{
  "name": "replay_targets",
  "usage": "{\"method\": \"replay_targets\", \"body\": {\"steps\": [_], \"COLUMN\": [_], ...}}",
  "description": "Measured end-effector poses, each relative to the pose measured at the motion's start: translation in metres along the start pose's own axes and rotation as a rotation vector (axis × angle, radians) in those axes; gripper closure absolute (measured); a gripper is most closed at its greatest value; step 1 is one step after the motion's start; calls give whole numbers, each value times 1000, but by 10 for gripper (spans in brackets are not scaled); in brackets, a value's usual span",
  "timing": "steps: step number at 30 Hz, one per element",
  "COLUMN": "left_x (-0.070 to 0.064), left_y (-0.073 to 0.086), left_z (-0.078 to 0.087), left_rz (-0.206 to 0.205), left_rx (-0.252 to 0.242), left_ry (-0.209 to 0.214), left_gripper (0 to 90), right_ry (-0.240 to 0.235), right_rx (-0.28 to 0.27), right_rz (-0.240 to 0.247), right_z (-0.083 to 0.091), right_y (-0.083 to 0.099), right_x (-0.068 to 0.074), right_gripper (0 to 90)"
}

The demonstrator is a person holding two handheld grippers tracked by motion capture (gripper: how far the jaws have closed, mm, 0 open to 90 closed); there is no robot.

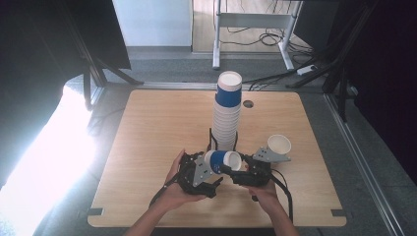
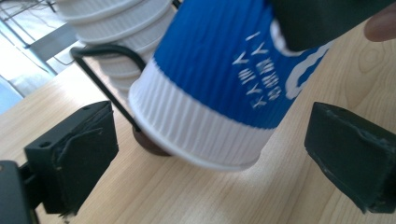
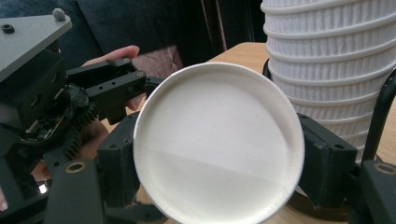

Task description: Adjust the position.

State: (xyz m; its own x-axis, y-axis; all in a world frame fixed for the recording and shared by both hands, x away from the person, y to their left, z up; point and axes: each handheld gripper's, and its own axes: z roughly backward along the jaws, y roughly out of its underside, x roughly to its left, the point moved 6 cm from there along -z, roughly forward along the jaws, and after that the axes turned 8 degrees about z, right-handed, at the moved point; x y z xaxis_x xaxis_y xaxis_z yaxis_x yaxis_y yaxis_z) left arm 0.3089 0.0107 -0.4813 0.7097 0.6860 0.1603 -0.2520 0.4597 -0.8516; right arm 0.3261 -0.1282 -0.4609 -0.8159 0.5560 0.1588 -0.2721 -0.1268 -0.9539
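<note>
Low in the middle of the high view, a blue-and-white ribbed paper cup (image 1: 222, 161) lies on its side above the light wooden counter (image 1: 147, 147), its open white mouth turned toward the right of the frame. The right gripper (image 1: 235, 170) is clamped on this cup: in the right gripper view its two black jaws press against the rim on either side of the round white mouth (image 3: 218, 142), which sits at the centre of the frame. The left gripper (image 1: 210, 173) is wide open around the cup's base end; in the left gripper view its jaws stand well apart at the lower left and lower right, with the cup (image 2: 219, 88) between them and touching neither. Just behind the cup, a tall stack of white ribbed paper cups (image 1: 226, 115), topped by a blue one, stands upright in a black wire holder (image 2: 105, 77). A single white paper cup (image 1: 279, 145) shows to the right of the stack.
</note>
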Motion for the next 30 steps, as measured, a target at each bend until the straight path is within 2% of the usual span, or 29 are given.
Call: {"method": "replay_targets", "body": {"steps": [3, 9, 14, 19, 30], "left_x": [0, -4, -5, -7, -9], "left_y": [-5, -11, -14, -15, -16], "left_z": [-2, -8, -12, -13, -12], "left_rz": [-19, -83, -106, -130, -164], "left_rx": [-1, 21, 18, 5, 6], "left_ry": [-3, -14, -35, -37, -34], "left_gripper": [21, 22, 57, 113, 160], "right_ry": [-7, -19, -26, -26, -32], "right_rx": [-5, -5, -1, 0, 3], "right_rz": [-2, 6, 4, 5, 0], "right_z": [-1, -1, -1, -2, -2], "right_y": [0, -1, -1, -1, 0], "right_x": [1, 5, 6, 5, 4], "right_gripper": [267, 267, 267, 267, 262]}}
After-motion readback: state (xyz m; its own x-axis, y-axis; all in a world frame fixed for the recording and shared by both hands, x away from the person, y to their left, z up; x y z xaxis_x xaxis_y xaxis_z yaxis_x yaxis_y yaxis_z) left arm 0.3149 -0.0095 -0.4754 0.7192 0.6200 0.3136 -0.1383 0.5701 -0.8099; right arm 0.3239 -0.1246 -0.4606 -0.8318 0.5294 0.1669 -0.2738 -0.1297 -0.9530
